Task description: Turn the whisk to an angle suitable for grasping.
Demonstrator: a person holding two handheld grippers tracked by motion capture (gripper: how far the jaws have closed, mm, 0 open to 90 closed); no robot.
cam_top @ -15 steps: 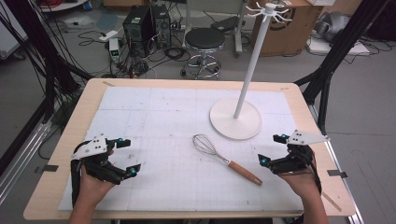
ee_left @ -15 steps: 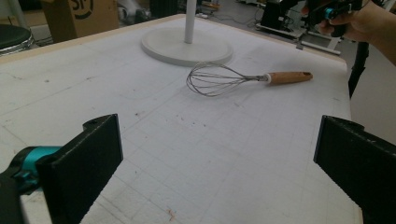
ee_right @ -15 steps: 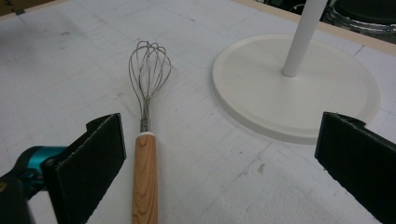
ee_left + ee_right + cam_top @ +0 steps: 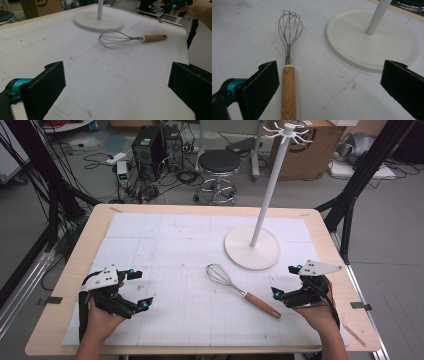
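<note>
Fingers of the right gripper (image 4: 288, 283) stood wide apart and empty, same for the left gripper (image 4: 137, 289). The whisk (image 4: 241, 291) lay flat on the bench (image 4: 200, 211), mid-right, wire head toward the stand (image 4: 251, 248), wooden handle (image 4: 288, 92) pointing at the right gripper. In the right gripper view the handle ran lengthwise just inside 1 finger (image 4: 265, 77), off-centre in the gap. Right hand was clearly nearer; left was well apart. Versus the earlier frame: no visible change, whisk and both hands sat as before.
</note>
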